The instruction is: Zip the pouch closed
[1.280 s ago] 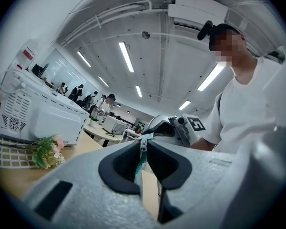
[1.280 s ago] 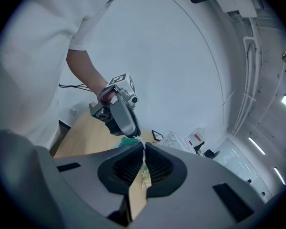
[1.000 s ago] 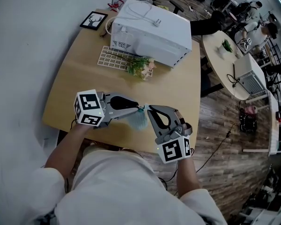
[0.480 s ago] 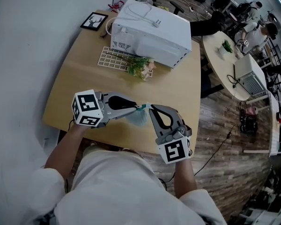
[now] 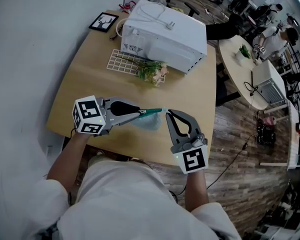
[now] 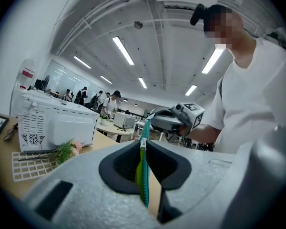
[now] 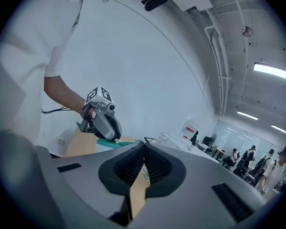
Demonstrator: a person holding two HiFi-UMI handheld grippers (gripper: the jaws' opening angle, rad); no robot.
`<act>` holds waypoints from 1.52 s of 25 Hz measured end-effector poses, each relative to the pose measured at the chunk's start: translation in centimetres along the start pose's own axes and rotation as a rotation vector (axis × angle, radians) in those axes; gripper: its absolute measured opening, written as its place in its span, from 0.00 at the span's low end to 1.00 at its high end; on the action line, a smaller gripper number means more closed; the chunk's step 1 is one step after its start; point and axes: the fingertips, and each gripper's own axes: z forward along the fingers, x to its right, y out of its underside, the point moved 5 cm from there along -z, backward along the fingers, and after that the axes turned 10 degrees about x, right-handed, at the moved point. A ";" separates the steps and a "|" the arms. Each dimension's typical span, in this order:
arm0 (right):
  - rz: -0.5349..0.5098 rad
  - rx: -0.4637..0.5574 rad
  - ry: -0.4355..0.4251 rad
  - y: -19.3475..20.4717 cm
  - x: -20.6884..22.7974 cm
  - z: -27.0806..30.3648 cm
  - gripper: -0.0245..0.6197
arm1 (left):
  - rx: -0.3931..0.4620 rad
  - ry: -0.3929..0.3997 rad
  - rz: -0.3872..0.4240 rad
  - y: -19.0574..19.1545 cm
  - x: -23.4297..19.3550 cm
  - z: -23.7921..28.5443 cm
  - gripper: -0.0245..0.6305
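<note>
Your left gripper (image 5: 139, 115) and right gripper (image 5: 168, 115) have their fingers shut on opposite ends of the translucent teal zip pouch (image 5: 150, 122). It hangs near the front edge of the pale wooden bench (image 5: 90, 79), with open wood beyond.

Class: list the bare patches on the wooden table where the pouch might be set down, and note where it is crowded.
Bare: the table left of centre, between grid rack and pouch; also right of the flowers. Crowded: far end, around the microwave.

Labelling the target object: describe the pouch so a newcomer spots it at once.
On the wooden table, look near the front edge, well short of the white microwave. The pouch is stretched between the left tongs and right tongs, both clamped on it; it is the only teal thing there.
</note>
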 end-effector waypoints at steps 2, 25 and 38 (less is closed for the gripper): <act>-0.011 -0.012 -0.006 0.2 0.0 -0.1 0.04 | -0.004 -0.009 0.003 0.0 -0.1 -0.3 0.11; 0.043 -0.036 0.107 1.4 1.5 -2.3 0.04 | -0.044 -0.150 -0.026 1.9 -0.4 -4.9 0.11; 0.052 -0.068 0.154 2.3 1.6 -4.9 0.04 | -0.059 -0.127 -0.026 2.7 -0.1 -3.3 0.11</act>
